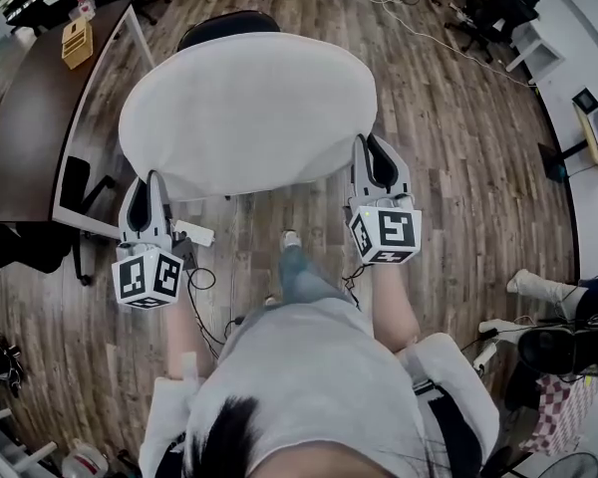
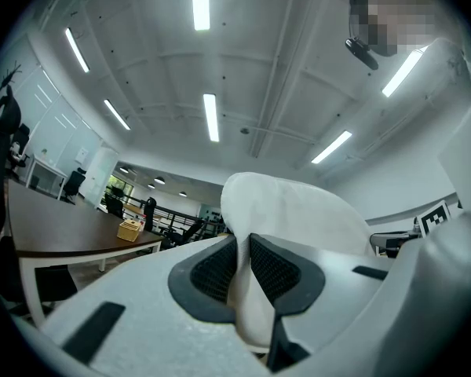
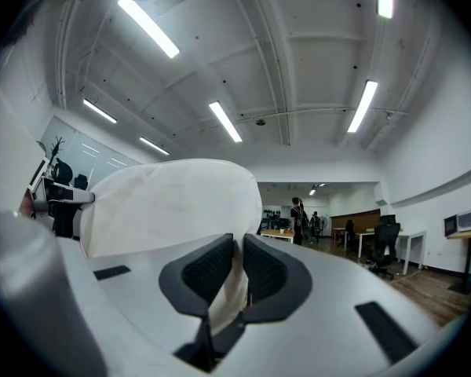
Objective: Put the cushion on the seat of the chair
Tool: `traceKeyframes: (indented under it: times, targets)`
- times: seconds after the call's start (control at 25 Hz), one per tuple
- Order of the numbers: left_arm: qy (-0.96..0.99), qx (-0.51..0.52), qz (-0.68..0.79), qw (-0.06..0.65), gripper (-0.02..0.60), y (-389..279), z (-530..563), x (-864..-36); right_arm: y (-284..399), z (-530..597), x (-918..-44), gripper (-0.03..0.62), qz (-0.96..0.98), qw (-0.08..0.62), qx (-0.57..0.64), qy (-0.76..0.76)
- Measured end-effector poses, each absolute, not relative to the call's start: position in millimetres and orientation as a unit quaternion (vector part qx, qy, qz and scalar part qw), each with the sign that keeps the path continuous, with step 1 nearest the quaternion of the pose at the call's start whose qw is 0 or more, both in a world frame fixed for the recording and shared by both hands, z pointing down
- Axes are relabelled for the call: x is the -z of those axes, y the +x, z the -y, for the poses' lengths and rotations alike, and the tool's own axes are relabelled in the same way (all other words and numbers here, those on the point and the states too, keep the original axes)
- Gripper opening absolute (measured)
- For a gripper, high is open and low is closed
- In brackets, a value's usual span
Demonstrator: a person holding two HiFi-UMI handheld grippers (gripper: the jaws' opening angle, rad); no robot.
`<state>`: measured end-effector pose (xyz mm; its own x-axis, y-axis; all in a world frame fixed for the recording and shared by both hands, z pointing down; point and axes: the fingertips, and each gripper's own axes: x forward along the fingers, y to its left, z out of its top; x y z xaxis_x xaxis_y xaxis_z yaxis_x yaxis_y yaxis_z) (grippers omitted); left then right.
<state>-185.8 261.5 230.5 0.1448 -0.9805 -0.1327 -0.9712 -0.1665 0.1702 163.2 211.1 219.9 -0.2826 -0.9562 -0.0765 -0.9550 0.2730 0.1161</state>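
Note:
A large white round cushion (image 1: 247, 110) hangs in the air between both grippers, held flat over the chair. My left gripper (image 1: 155, 189) is shut on its near-left edge, and the cushion (image 2: 294, 214) fabric is pinched between the black pads (image 2: 276, 269). My right gripper (image 1: 371, 157) is shut on the near-right edge; the cushion (image 3: 169, 203) edge runs down between its pads (image 3: 208, 272). Only the black top of the chair (image 1: 227, 24) shows beyond the cushion; its seat is hidden beneath it.
A dark brown table (image 1: 35, 98) with white legs stands at the left, with a small yellow box (image 1: 77, 43) on it. Cables (image 1: 204, 287) lie on the wooden floor near the person's foot (image 1: 292, 239). More chairs and desks (image 1: 498, 13) stand far right.

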Motion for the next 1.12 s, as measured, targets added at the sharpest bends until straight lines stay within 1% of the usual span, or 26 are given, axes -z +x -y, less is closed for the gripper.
traceKeyframes:
  times: [0.4,0.76,1.12]
  targets:
    - [0.746,0.098,0.658,0.018,0.051,-182,-166,-231,165,-103,-227,0.037,0.807,-0.003,0.060,0.587]
    - [0.732,0.095,0.674,0.017,0.051,-164,-86,-229,179,-8,-224,0.037,0.819,-0.008,0.058,0.571]
    - [0.715,0.102,0.691,0.015,0.051,-157,-32,-230,183,62,-225,0.037,0.831,-0.010,0.056,0.553]
